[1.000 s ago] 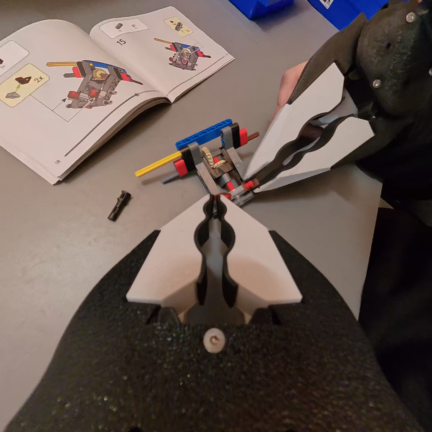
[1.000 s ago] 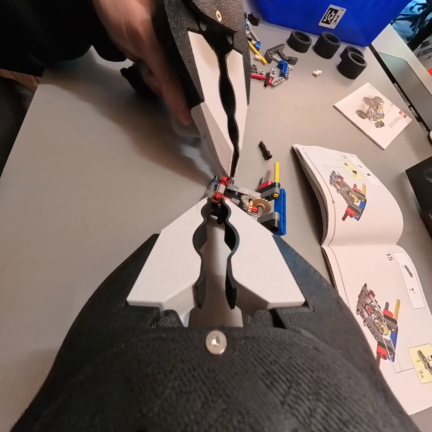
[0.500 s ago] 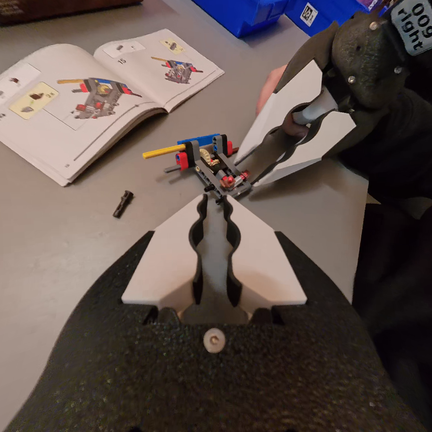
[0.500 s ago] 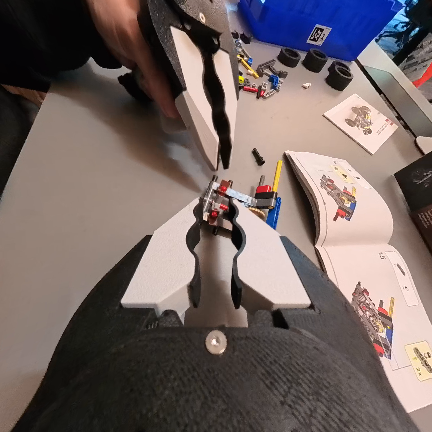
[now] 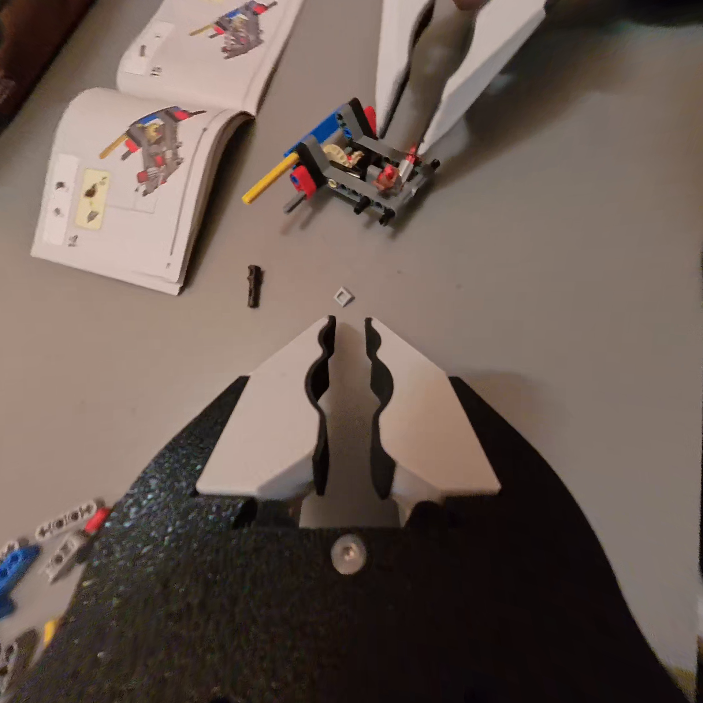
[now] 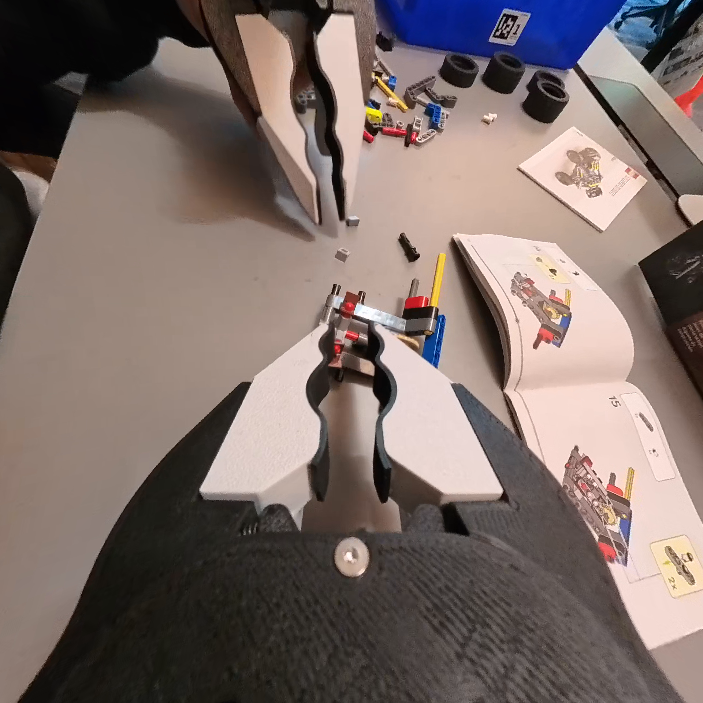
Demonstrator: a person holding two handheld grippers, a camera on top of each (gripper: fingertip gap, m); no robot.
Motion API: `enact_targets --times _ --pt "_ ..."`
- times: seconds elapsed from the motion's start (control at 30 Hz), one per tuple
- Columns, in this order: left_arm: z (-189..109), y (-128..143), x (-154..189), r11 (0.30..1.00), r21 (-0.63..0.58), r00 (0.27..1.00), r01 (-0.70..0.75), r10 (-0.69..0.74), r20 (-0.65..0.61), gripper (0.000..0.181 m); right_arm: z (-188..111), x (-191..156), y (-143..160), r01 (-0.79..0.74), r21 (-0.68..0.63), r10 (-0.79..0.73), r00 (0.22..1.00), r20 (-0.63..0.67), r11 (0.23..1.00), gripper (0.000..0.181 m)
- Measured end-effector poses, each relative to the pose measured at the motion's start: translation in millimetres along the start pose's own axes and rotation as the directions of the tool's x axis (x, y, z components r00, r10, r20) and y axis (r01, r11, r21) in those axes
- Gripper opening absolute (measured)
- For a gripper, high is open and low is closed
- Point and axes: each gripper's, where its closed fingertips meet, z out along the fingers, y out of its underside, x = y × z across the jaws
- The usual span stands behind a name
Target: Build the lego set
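Note:
The part-built lego model [image 6: 384, 317], a grey frame with red pins, a blue beam and a yellow axle, lies on the grey table [image 6: 152, 304]; it also shows in the left wrist view [image 5: 357, 171]. My right gripper [image 6: 350, 333] is shut on the model's near end and shows in the left wrist view [image 5: 401, 142]. My left gripper [image 5: 350, 323] is open and empty, well back from the model, tips down near the table [image 6: 329, 220]. A small grey piece [image 5: 344, 296] lies just ahead of it. A second grey piece [image 6: 352, 220] lies by its tip.
A black pin [image 5: 254, 285] lies left of the grey piece. The open manual [image 6: 570, 342] lies right of the model. Loose parts [image 6: 403, 114], black tyres [image 6: 502, 72], a blue bin [image 6: 475, 26] and a small booklet [image 6: 582, 178] sit at the far end.
My left gripper has let go of the model, opened and drawn well back from it. The right gripper has kept its hold and set the model lower.

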Motion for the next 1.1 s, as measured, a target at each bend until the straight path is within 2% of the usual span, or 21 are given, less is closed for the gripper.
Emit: enact_targets --times 0.03,0.23,0.27,0.43,0.53,0.6,0.67,0.73,0.8,0.87,0.93,1.1 --pt "5 1 1 0.999 -0.023 1.0 -0.024 0.024 -0.012 0.014 1 -1 -1 -0.003 0.002 0.003 1.0 0.005 1.0 0.014" --pt "19 -4 -1 0.997 -0.07 0.999 -0.021 0.018 -0.051 0.012 -1 4 -9 -0.01 0.009 0.01 0.999 -0.033 1.0 0.014" --pt "20 -5 0 0.998 -0.065 0.999 -0.021 0.018 -0.048 0.007 -1 3 -10 -0.01 0.009 0.011 0.999 -0.034 1.0 0.013" --pt "22 -7 0 0.999 -0.028 0.999 -0.016 0.015 -0.032 0.007 0 5 -12 -0.001 -0.011 0.0 0.998 -0.06 1.0 0.013" --pt "17 -13 4 1.0 0.025 1.0 -0.007 0.007 -0.026 0.007 0 4 -20 0.006 0.007 -0.005 0.997 -0.079 1.0 0.014" --pt "12 -27 11 0.991 0.117 0.996 0.066 -0.058 -0.071 0.007 -1 2 -30 0.058 0.042 -0.053 0.993 -0.109 0.997 0.015" --pt "4 -46 16 0.954 0.231 0.977 0.191 -0.163 -0.135 0.007 -1 1 -36 0.125 0.062 -0.114 0.981 -0.16 0.99 0.017" --pt "-5 -66 17 0.88 0.341 0.939 0.33 -0.268 -0.216 0.007 0 2 -39 0.197 0.083 -0.174 0.959 -0.225 0.977 0.019" --pt "-14 -83 23 0.796 0.417 0.888 0.438 -0.313 -0.335 0.007 0 5 -42 0.25 0.101 -0.212 0.933 -0.29 0.963 0.021" --pt "-17 -92 25 0.73 0.449 0.846 0.514 -0.347 -0.404 0.007 -2 5 -51 0.303 0.141 -0.241 0.909 -0.342 0.943 0.02" --pt "-18 -99 34 0.696 0.45 0.81 0.559 -0.342 -0.477 0.007 -5 3 -58 0.342 0.173 -0.26 0.891 -0.372 0.923 0.02" --pt "-16 -106 49 0.691 0.417 0.767 0.591 -0.32 -0.557 0.002 -9 -8 -63 0.344 0.259 -0.262 0.916 -0.303 0.903 0.014"
